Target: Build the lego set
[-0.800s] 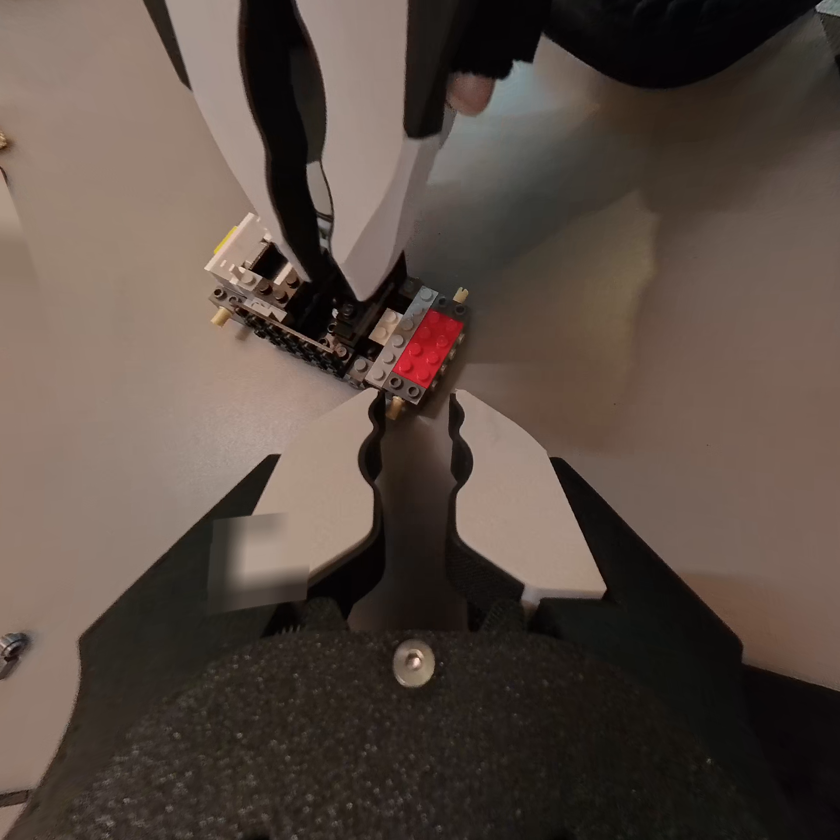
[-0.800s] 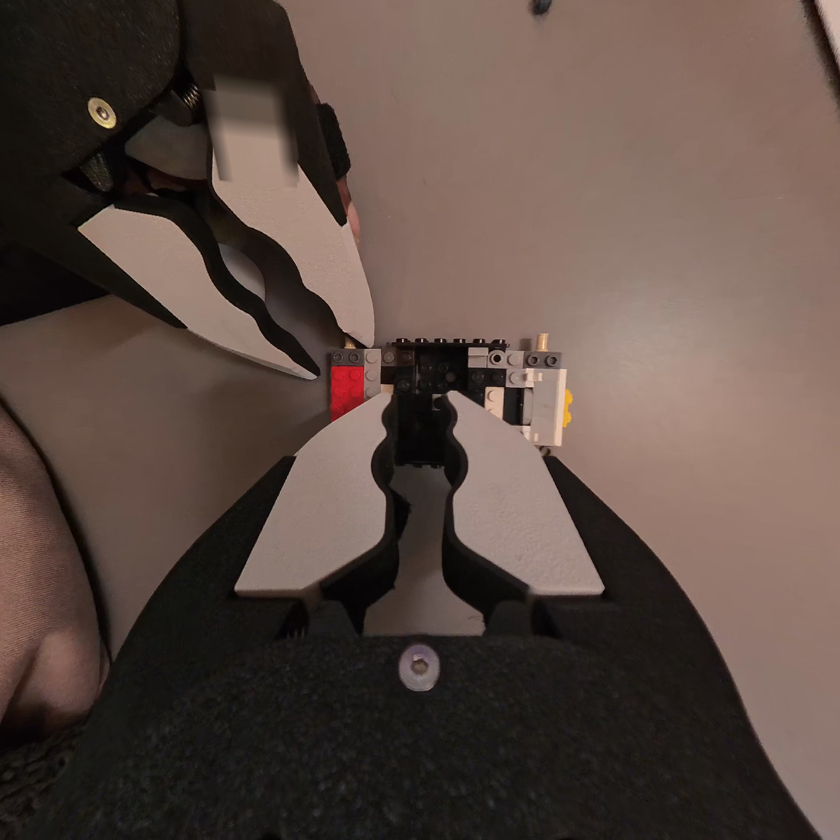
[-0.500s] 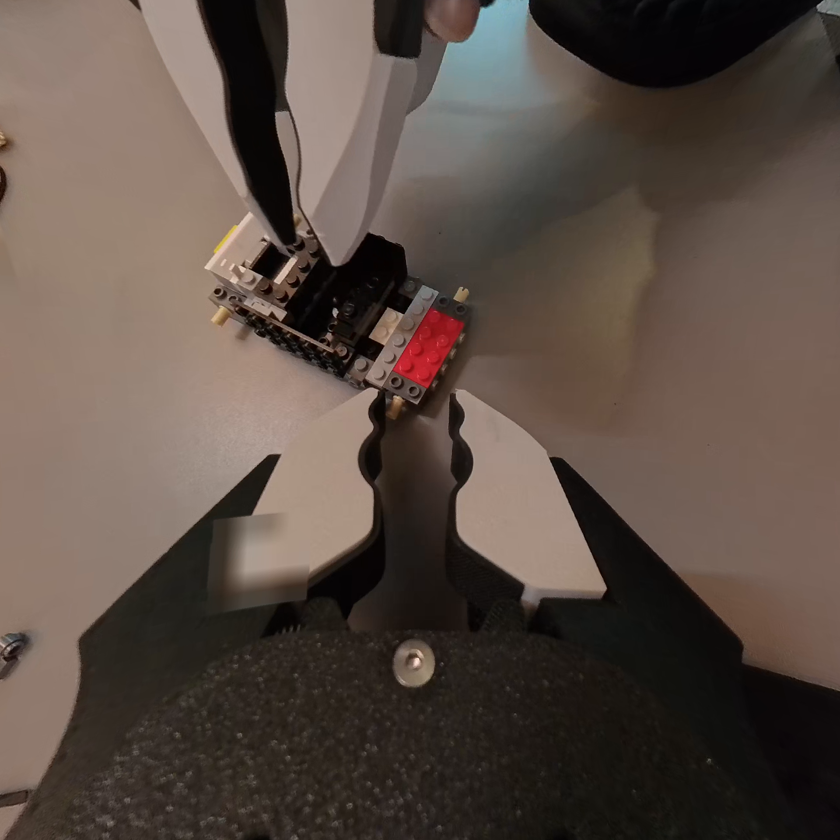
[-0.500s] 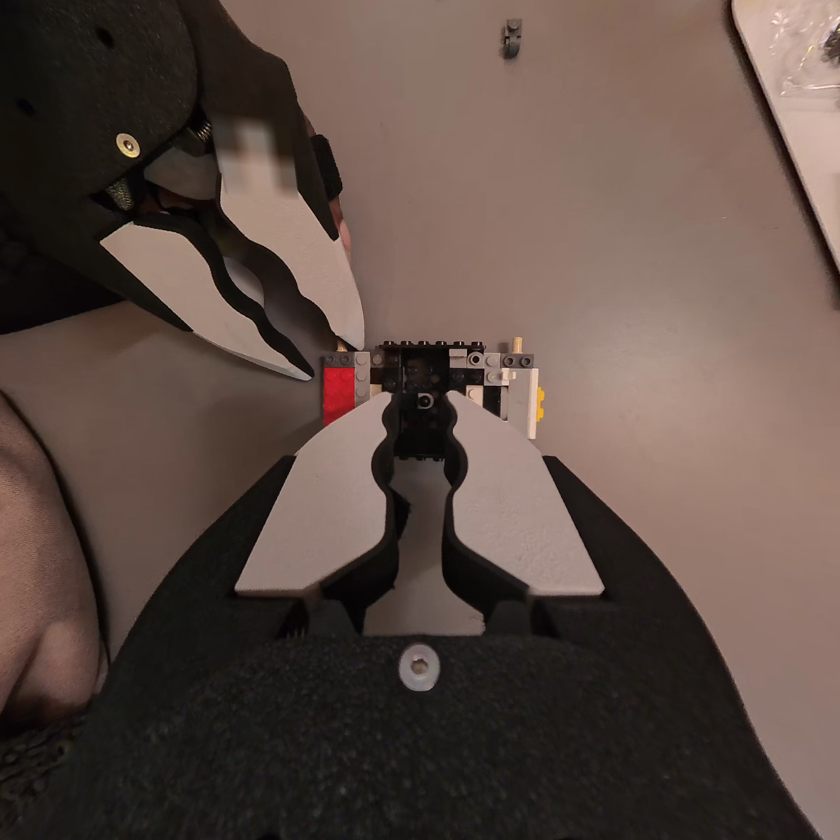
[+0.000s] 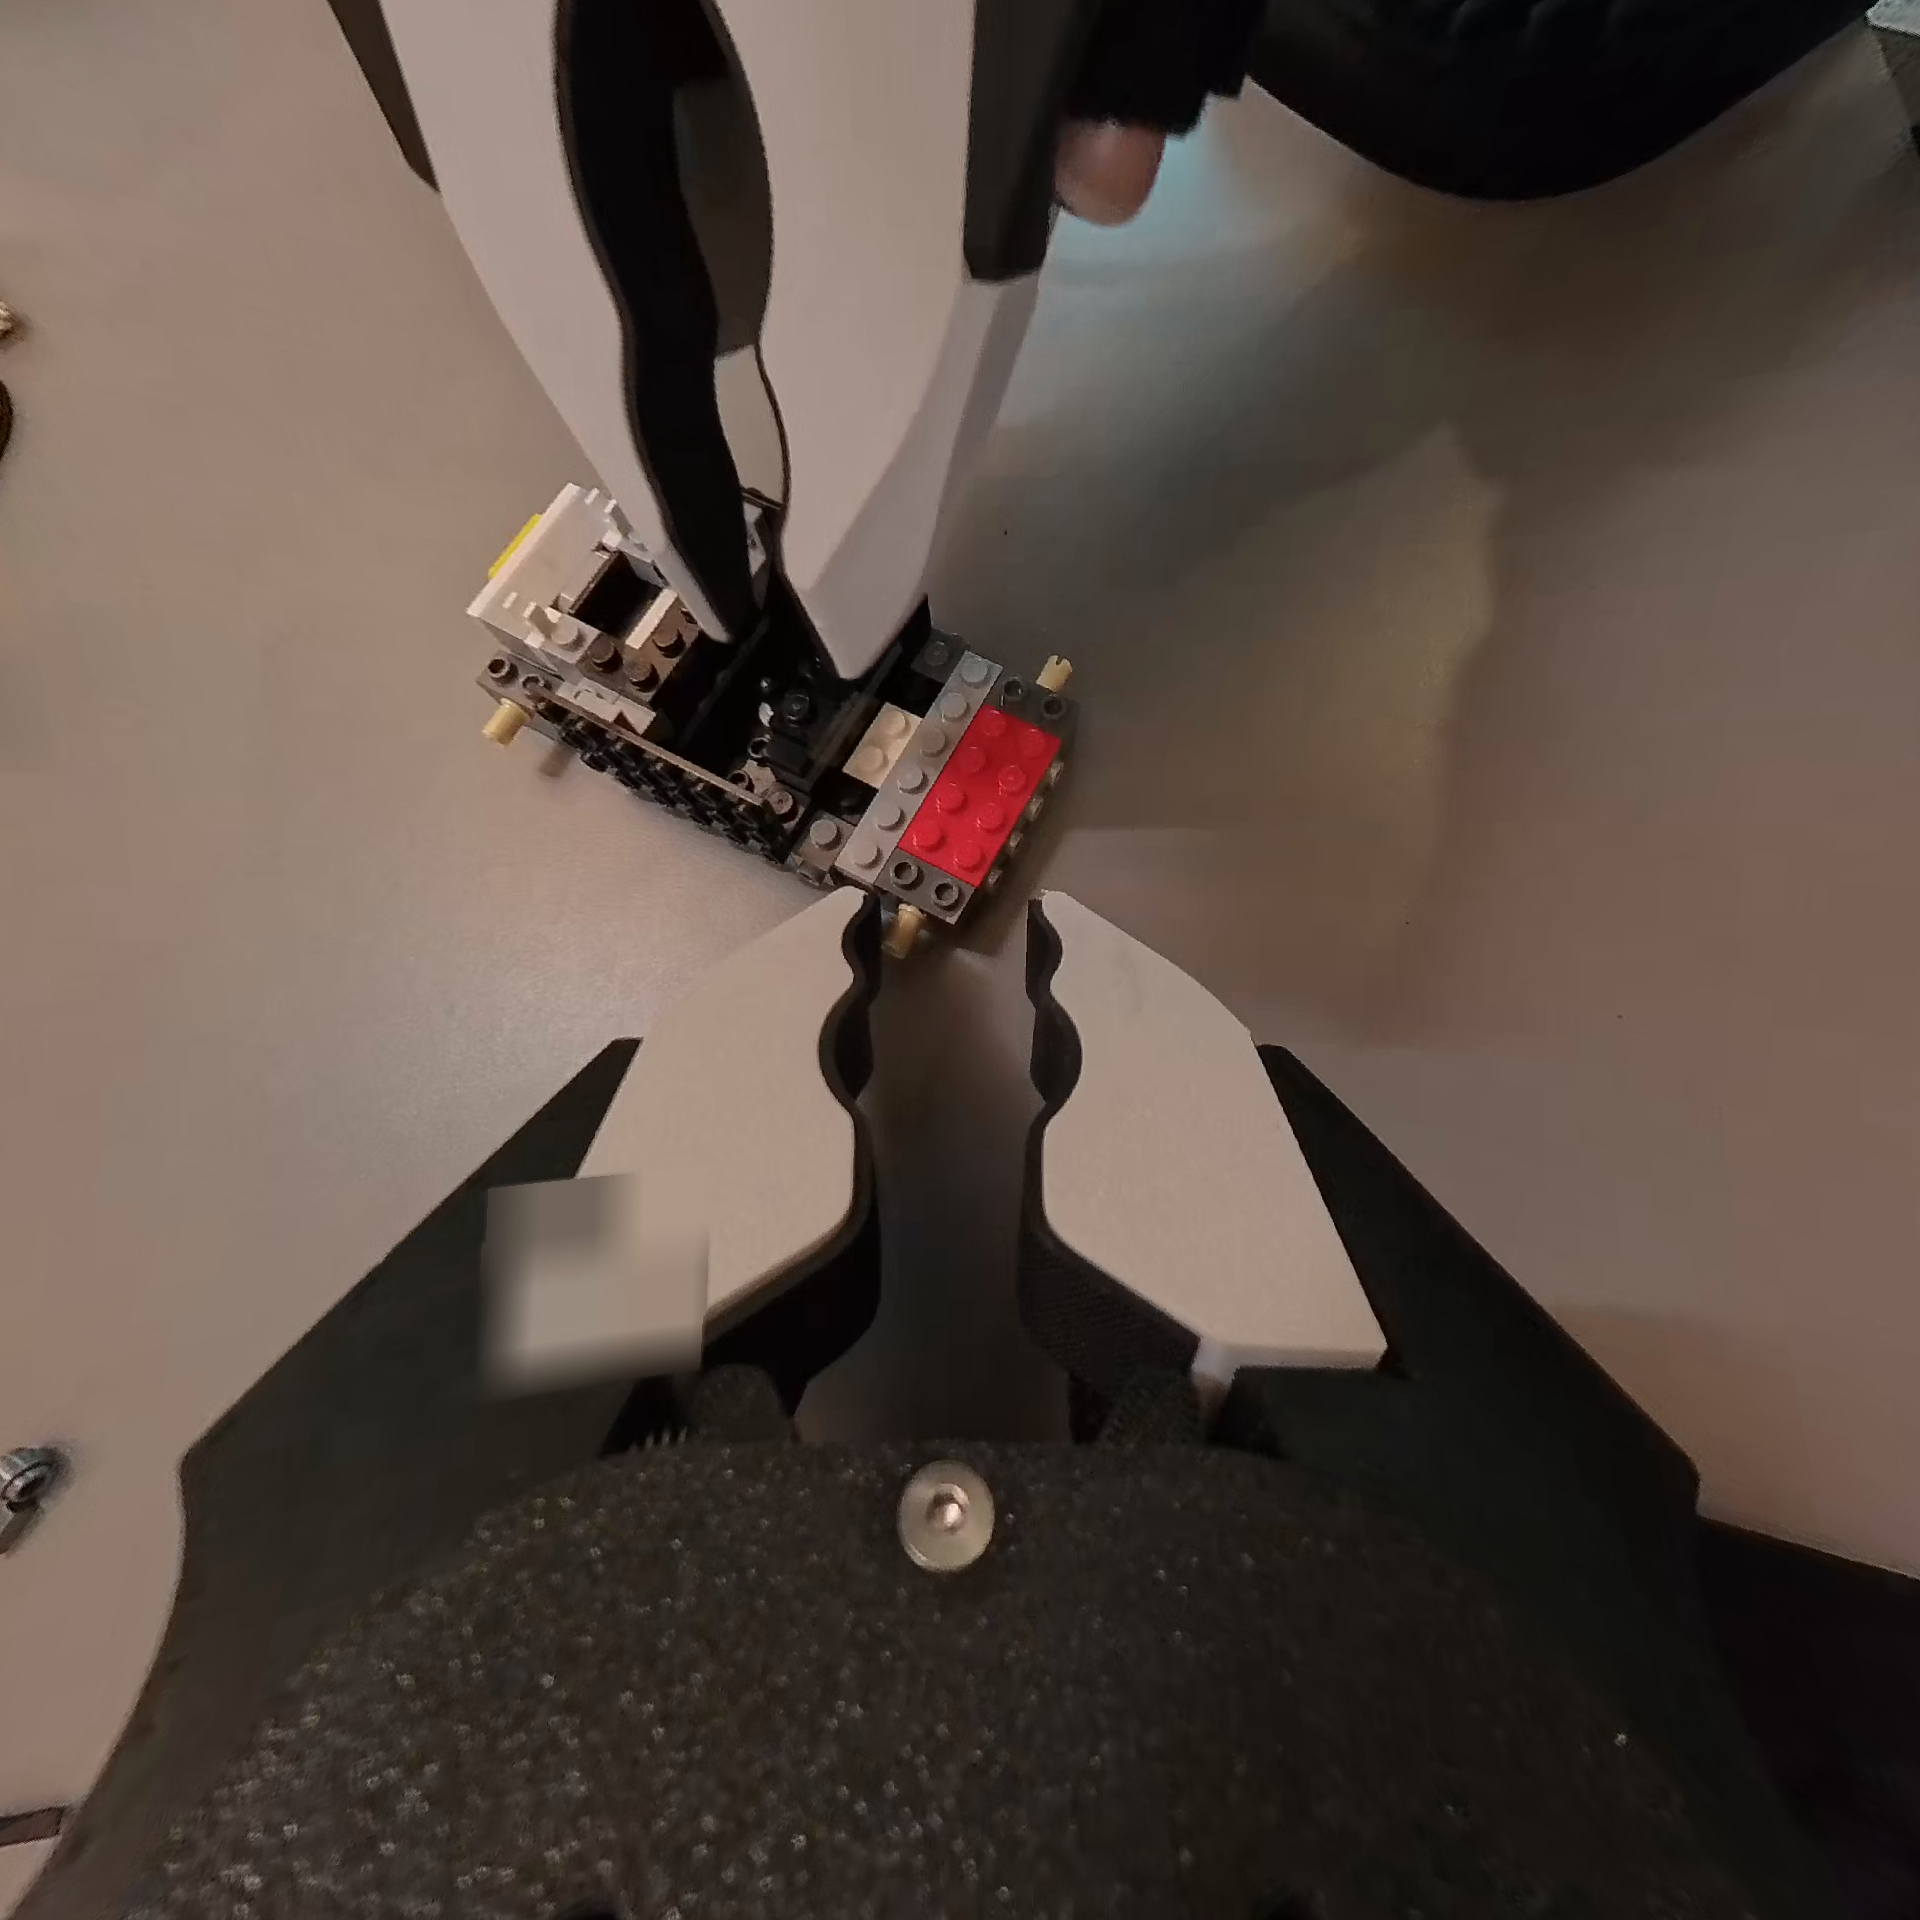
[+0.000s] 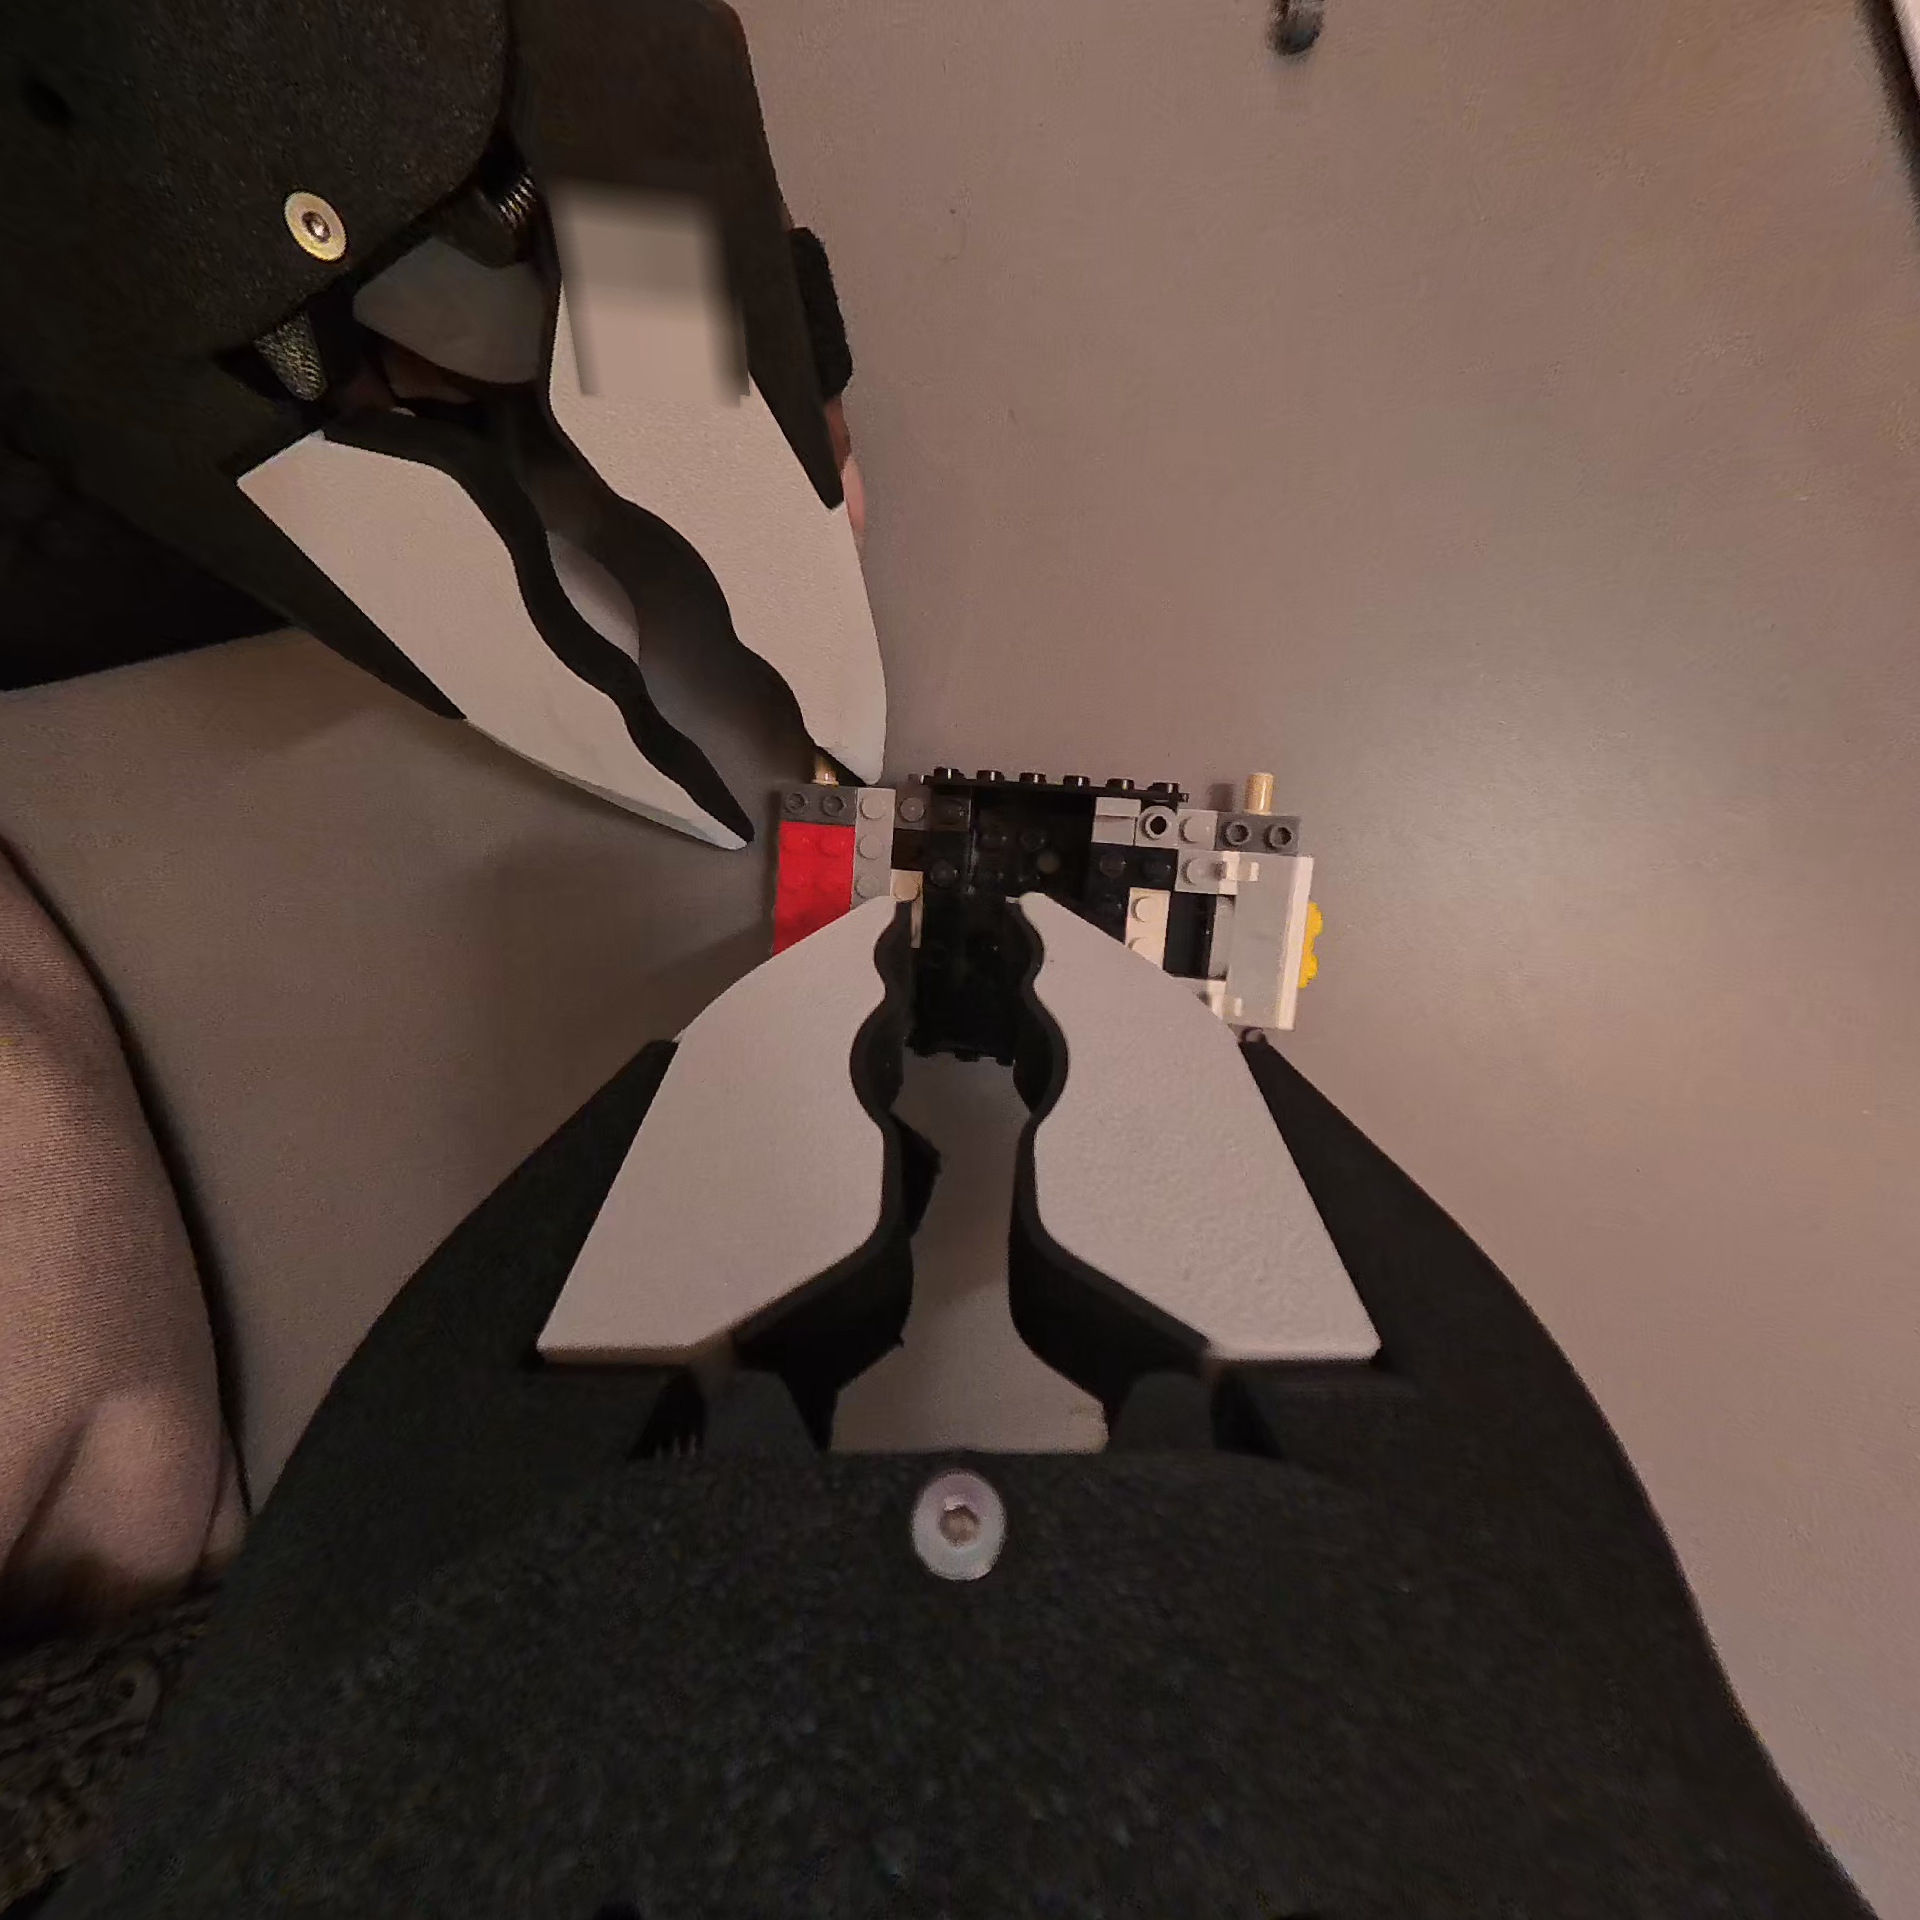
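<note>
A small lego vehicle model (image 5: 779, 727) lies on the grey table, with a red plate (image 5: 982, 800) at one end, a black middle and a white cab (image 5: 551, 582) at the other. It also shows in the right wrist view (image 6: 1039, 862). My left gripper (image 5: 943, 909) is open, and its fingertips rest at the red end's corner, around a tan pin (image 5: 906, 923). My right gripper (image 6: 958, 914) comes down from above with its jaws a little apart. Its fingertips (image 5: 847, 655) are in the black middle hollow. No loose piece shows between them.
A small grey part (image 6: 1294, 26) lies far off on the table. Small metal bits (image 5: 21, 1475) lie at the left edge of the left wrist view. A person's hand (image 6: 94, 1351) and a dark sleeve (image 5: 1558, 83) are close by. Spacing between my two grippers at the tips: around 5 cm. About 4 cm separates my right fingertips from the white cab (image 5: 551, 582). Seen from the right wrist view (image 6: 1248, 923) as well.
My right gripper lifted and shifted toward the white cab, then came back down into the black middle of the model. My left gripper and the model have stayed put.
</note>
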The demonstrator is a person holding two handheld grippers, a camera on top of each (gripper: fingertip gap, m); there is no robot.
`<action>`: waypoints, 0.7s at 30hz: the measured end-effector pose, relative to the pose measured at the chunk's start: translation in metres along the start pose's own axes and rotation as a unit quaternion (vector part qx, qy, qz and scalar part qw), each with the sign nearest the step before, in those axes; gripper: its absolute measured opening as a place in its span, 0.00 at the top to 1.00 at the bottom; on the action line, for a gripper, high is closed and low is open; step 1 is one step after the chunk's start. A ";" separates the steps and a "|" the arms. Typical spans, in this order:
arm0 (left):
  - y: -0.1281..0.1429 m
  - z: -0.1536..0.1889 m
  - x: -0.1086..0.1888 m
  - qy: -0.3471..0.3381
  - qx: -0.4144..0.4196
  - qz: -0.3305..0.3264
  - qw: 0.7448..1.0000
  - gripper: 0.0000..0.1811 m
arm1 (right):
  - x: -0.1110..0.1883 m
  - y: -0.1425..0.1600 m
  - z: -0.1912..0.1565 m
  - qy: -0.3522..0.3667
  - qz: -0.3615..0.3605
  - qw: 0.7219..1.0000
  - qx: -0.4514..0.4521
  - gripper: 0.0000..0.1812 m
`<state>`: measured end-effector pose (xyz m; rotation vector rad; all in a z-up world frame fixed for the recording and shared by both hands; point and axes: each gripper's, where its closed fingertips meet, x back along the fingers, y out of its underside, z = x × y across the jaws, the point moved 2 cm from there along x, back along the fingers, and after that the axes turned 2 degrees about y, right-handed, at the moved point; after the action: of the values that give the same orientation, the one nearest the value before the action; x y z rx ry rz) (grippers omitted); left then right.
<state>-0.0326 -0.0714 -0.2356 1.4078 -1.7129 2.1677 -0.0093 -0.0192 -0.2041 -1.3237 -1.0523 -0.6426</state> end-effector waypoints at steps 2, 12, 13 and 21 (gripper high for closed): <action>0.000 0.000 0.000 0.000 0.000 0.000 1.000 0.86 | -0.002 0.000 -0.001 -0.001 -0.003 1.000 0.004 0.91; 0.000 0.000 0.000 -0.001 -0.001 -0.002 1.000 0.86 | -0.007 0.001 -0.004 0.004 -0.020 1.000 0.023 0.90; 0.000 0.000 0.000 -0.001 -0.001 -0.002 1.000 0.86 | -0.008 0.001 -0.004 0.004 -0.021 0.999 0.025 0.90; 0.000 -0.001 0.000 -0.001 -0.002 -0.002 1.000 0.86 | -0.012 0.001 -0.004 0.007 -0.030 0.999 0.033 0.95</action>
<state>-0.0329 -0.0708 -0.2358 1.4115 -1.7124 2.1594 -0.0123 -0.0248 -0.2146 -1.2325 -1.0960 -0.6566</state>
